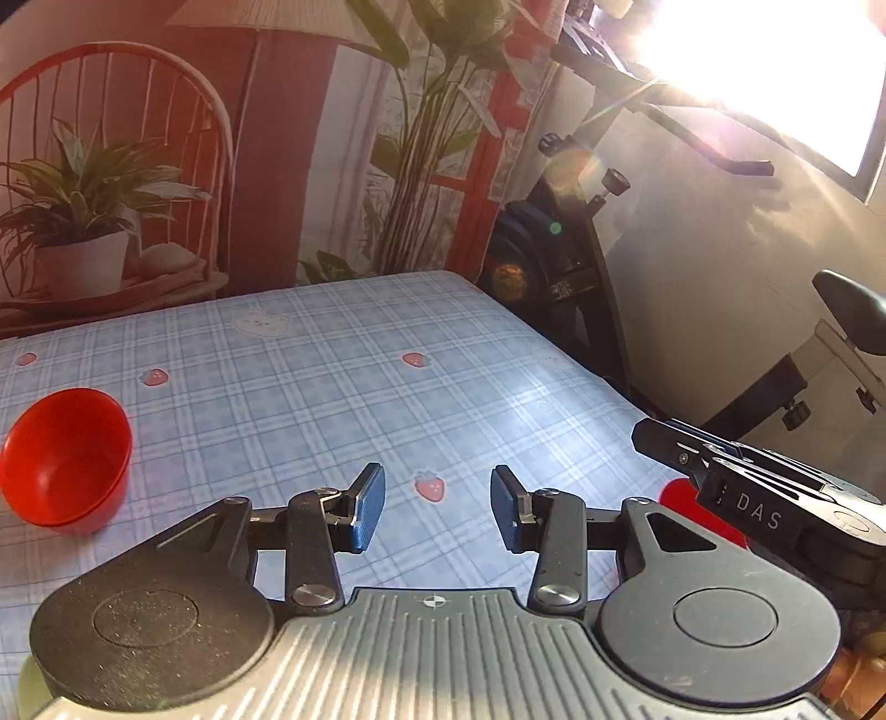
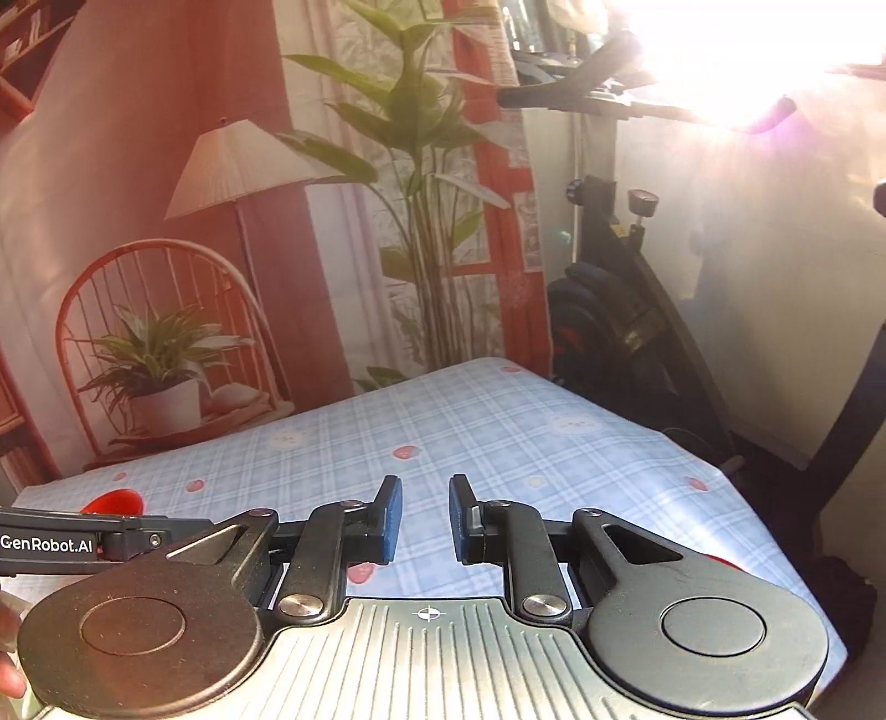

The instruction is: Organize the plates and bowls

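From my left wrist view, the red bowl [image 1: 65, 462] sits at the left edge of the frame on the plaid tablecloth [image 1: 343, 376], tipped so its round mouth faces up and toward the upper left; being round, it has no real long axis. It is plain glossy red plastic, deep-walled, with nothing in it that I can see. My left gripper [image 1: 437, 512] hangs released at the lower middle, its dark blue pads [image 1: 370, 507] spread wide over a strawberry print [image 1: 430, 487], grasping nothing and well apart from the bowl.

At the lower right, a second red piece [image 1: 678, 495] shows only as a sliver behind the other tool's black body; I cannot tell whether it is a plate or a bowl.

In my right wrist view, the right gripper [image 2: 424, 519] is also released, its gap narrower. The bowl [image 2: 113, 503] peeks out at left-centre, cut off by the left tool's arm. Another red sliver [image 2: 720, 562] at lower right is mostly hidden. Window glare [image 2: 736, 50] washes out the upper right.
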{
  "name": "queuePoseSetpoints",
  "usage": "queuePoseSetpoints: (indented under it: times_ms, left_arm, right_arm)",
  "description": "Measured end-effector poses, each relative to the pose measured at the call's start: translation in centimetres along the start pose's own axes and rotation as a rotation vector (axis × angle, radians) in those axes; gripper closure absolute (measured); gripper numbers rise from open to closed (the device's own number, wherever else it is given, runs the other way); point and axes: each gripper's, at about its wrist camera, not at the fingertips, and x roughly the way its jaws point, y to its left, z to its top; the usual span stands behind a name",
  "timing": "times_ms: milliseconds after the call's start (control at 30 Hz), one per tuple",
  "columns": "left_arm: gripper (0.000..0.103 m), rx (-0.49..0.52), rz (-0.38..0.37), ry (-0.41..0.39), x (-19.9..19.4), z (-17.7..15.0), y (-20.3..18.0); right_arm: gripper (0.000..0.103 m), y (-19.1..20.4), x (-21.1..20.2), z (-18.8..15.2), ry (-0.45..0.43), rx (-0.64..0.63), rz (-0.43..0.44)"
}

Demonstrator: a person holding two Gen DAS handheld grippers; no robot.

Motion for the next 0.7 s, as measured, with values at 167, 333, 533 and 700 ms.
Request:
queuePoseSetpoints:
  times_ms: [167,333,533,700]
  left_arm:
    - [0.059,0.011,-0.093,0.06,3.5,-0.3,-3.4]
    - [0.059,0.013,-0.17,0.094,6.4,-0.5,-6.4]
    - [0.059,-0.002,-0.217,0.151,9.6,-1.8,-8.7]
    - [0.059,0.006,-0.242,0.189,10.9,-2.7,-9.4]
  right_arm:
    - [0.085,-4.9,-0.7,-0.9,0.015,0.017,-0.163]
    - [0.085,-9.3,-0.7,-2.8,0.056,0.05,-0.281]
    - [0.085,-12.1,-0.4,-5.3,0.118,0.119,-0.293]
    - [0.085,-12.6,-0.2,-5.8,0.126,0.148,-0.286]
